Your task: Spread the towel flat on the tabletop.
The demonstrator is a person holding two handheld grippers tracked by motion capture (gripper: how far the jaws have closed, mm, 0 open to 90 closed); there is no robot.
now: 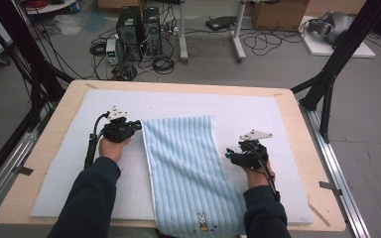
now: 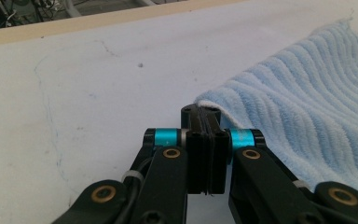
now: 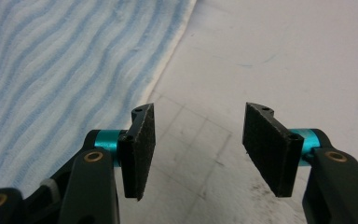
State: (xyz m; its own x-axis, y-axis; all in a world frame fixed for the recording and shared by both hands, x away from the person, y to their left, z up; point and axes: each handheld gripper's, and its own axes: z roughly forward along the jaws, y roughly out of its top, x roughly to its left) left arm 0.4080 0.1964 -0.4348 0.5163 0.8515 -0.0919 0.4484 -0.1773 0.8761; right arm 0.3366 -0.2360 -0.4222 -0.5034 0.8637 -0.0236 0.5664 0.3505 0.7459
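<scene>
Towel point(image 1: 186, 168) lies on the mat point(image 1: 258, 114), its near end hanging over the table point(image 1: 44, 148) edge. Left gripper point(image 1: 138, 125) is clamped on its far left corner. Right gripper point(image 1: 226, 154) gapes empty just beside its right edge.

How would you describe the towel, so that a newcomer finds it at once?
A white mat covers the wooden table. Down its middle lies the towel, light blue and ribbed, its near end hanging over the table edge. A small rabbit picture there sets it apart.
</scene>
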